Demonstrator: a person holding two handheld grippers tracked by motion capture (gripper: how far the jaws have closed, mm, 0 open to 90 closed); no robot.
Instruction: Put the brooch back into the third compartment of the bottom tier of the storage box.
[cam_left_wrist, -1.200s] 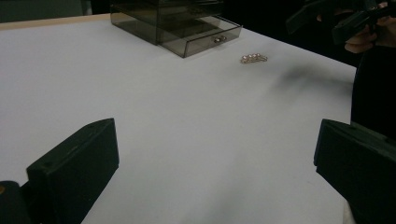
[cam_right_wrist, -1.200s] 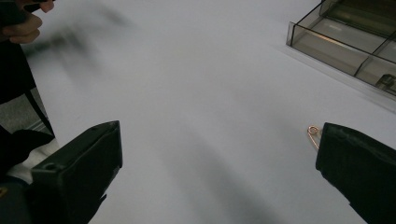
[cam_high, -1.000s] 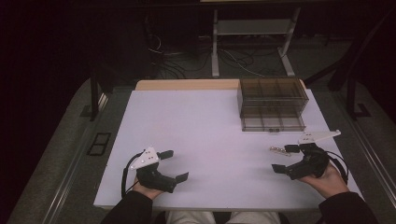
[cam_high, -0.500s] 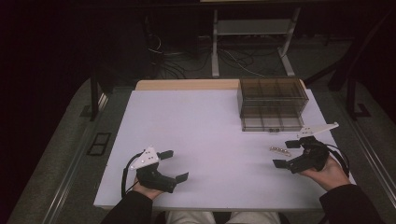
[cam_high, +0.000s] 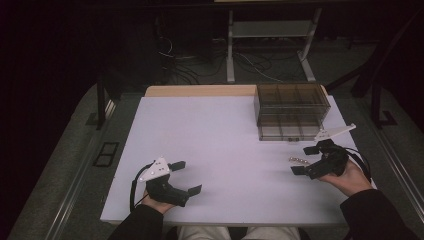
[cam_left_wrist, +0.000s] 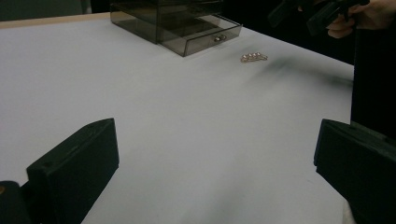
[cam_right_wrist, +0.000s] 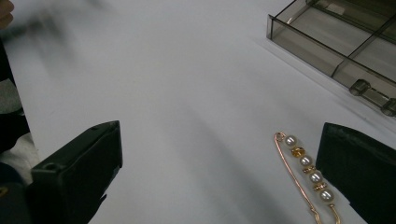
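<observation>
A gold pin with several pearls lies flat on the white table, in front of the smoky clear drawer box. In the high view the pin rests between the jaws of my right gripper, which is open and not touching it. In the right gripper view the pin lies just inside the right jaw, and my right gripper holds nothing. My left gripper stands open near the table's front left, empty as well. The pin appears small in the left gripper view.
The box's bottom drawer is pulled out, showing divided compartments and a small knob. The box stands at the table's back right. Table frames and cables sit on the dark floor beyond the far edge.
My right gripper has shifted a little toward the drawer box and to the right. The pin stays where it lay on the table. The left gripper has not moved.
</observation>
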